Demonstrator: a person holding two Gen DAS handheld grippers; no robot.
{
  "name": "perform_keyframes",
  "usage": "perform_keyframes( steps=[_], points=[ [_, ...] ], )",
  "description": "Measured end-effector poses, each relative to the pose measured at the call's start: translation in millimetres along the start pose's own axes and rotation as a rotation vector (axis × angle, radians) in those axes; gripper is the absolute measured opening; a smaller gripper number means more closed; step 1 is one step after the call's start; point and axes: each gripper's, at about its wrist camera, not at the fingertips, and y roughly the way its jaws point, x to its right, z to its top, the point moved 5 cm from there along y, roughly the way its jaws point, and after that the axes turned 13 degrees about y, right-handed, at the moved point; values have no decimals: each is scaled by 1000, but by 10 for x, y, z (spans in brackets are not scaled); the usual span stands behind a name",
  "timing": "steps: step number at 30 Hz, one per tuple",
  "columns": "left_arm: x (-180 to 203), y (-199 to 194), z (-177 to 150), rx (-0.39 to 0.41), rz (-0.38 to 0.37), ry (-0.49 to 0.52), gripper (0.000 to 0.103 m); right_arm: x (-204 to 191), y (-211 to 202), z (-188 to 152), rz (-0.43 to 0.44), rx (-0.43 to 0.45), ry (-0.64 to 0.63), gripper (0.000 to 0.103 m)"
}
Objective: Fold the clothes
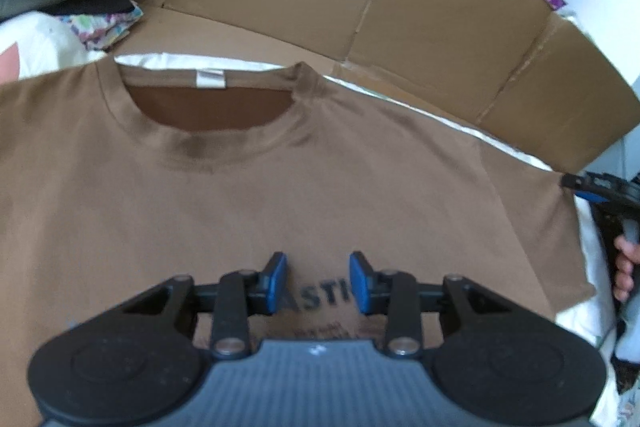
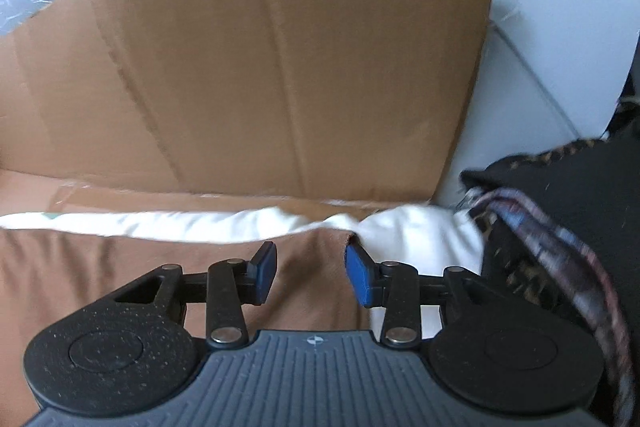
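The left gripper (image 1: 318, 283) hovers over the brown T-shirt (image 1: 240, 195), fingers partly apart and empty. The right gripper (image 2: 310, 275) stands part-open at the sleeve edge (image 2: 348, 239), seemingly not pinching it. The shirt lies flat on white bedding (image 2: 420, 231), with cardboard (image 2: 280, 67) behind.

The T-shirt (image 1: 280, 187) is brown with dark letters (image 1: 320, 297). The sheet (image 2: 420, 231) under it is white. The cardboard (image 2: 280, 67) is tan. The gripper pads (image 1: 277, 283) are blue.
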Motion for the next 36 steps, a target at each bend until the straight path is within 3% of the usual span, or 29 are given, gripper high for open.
perform_keyframes(
  steps=[8,18,25,36],
  points=[
    [145,241,344,-34,-7,64,36,-27,-120,-261,109,-126,0,53],
    [1161,579,791,-7,-104,231,36,169,-447,-509,206,-151,-25,53],
    [1631,844,1009,20,-124,323,36,324,-666,-757,176,-182,-10,53],
    [1778,1244,1100,-47,-129,412,31,556,-1013,-946,168,-189,38,53]
  ],
)
